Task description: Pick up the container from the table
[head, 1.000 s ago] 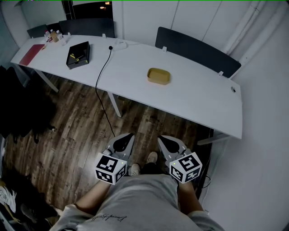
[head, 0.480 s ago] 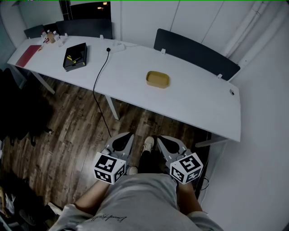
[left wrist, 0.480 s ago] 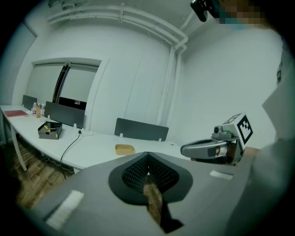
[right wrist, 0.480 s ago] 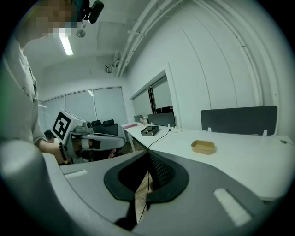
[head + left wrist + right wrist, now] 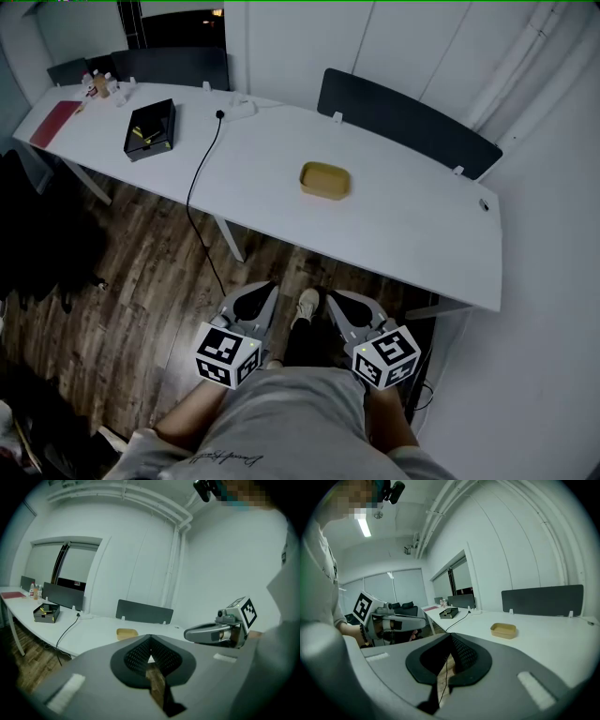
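The container (image 5: 324,180) is a shallow tan tray lying empty on the white table (image 5: 412,225), near its middle. It also shows in the left gripper view as the container (image 5: 127,633) and in the right gripper view as the container (image 5: 503,630), well ahead of both jaws. My left gripper (image 5: 267,289) and right gripper (image 5: 334,294) are side by side over the wooden floor, short of the table's near edge. Both are shut with nothing in them. The left gripper (image 5: 150,638) and the right gripper (image 5: 450,634) each show their tips meeting.
A black open box (image 5: 150,129), a red folder (image 5: 54,122) and small bottles (image 5: 98,84) sit at the table's left end. A black cable (image 5: 202,178) runs off the table to the floor. Dark panels (image 5: 403,122) stand behind the table. A white wall closes the right side.
The table and the container have come nearer and lower in the head view as the person steps toward them. Both grippers moved forward together, still shut.
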### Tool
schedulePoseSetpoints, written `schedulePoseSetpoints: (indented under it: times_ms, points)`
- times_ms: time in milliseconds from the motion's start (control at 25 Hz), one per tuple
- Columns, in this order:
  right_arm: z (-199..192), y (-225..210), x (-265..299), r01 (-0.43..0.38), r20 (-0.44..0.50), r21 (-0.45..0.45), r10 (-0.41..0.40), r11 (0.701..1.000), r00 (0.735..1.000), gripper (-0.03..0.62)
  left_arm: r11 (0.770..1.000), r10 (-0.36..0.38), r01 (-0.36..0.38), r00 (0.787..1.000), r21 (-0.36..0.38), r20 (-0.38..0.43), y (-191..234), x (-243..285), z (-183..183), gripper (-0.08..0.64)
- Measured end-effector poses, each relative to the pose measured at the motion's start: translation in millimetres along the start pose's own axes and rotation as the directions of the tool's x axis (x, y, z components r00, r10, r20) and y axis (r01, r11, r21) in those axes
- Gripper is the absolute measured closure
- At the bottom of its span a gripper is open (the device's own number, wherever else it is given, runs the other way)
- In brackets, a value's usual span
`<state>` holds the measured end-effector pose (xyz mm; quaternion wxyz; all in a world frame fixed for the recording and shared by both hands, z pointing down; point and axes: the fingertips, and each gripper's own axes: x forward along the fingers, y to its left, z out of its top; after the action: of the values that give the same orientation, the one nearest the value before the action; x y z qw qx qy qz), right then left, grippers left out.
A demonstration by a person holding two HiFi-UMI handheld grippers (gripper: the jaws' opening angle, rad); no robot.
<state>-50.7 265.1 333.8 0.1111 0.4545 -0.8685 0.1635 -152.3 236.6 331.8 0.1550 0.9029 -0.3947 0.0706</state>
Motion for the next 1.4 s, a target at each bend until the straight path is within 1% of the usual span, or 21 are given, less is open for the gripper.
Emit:
schedulePoseSetpoints:
  times_ms: [160,600,1120,1400]
  points:
    - [4,-25,16,-0.012,-0.004,0.015,0.012,1.0,1.0,0.577,1.0,0.01,-0.01,1.0,0.002,-0.009,8,24,6,0.56]
    - [38,-107,69,-0.034,-0.017,0.014,0.035,0.999,0.999,0.577,1.0,0.03,-0.031,0.999,-0.007,-0.027,42,114,32,0.56]
    - [88,-213,124,-0.067,-0.04,0.027,0.068,0.997,0.997,0.577,0.997,0.07,-0.071,0.997,-0.028,-0.041,76,220,79,0.56]
    - [106,-257,146,-0.095,-0.038,0.033,0.097,0.995,0.995,0.577,0.996,0.089,-0.09,0.995,-0.014,-0.033,86,267,103,0.56]
